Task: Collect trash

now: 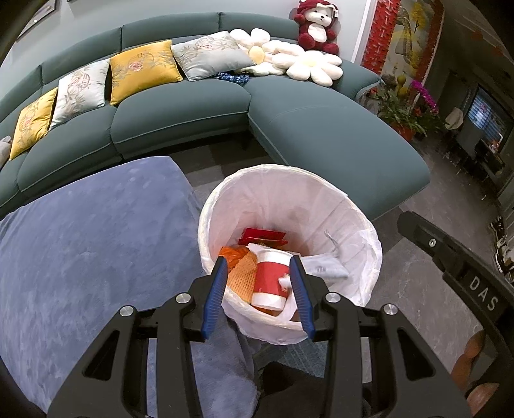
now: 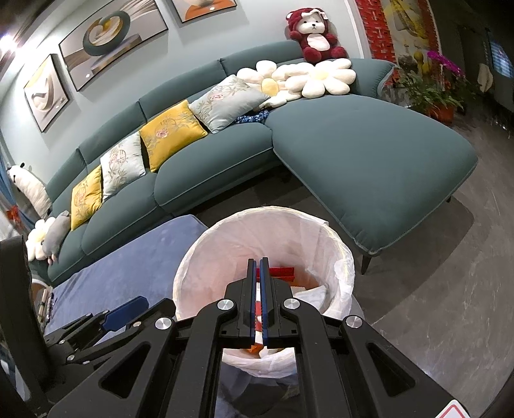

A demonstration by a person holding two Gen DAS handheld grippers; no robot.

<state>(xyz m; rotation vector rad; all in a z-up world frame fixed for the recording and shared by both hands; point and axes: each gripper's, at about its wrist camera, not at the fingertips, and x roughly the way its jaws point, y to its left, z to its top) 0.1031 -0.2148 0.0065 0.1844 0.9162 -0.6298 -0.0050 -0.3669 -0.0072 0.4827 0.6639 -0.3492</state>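
One trash bin (image 1: 359, 222). One cup (image 1: 270, 283) in it. Four square pillows (image 1: 144, 69) on one sofa (image 1: 321, 128). Two flower pillows (image 1: 316, 67). One red teddy (image 1: 316, 25).

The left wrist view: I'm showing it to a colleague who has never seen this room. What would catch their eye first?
Probably the white-lined bin at centre, right below the open left gripper, with a red-and-white cup and orange trash inside. Behind it a long teal sofa curves across the room with yellow and grey cushions, and a red plush bear sits on its back at the top.
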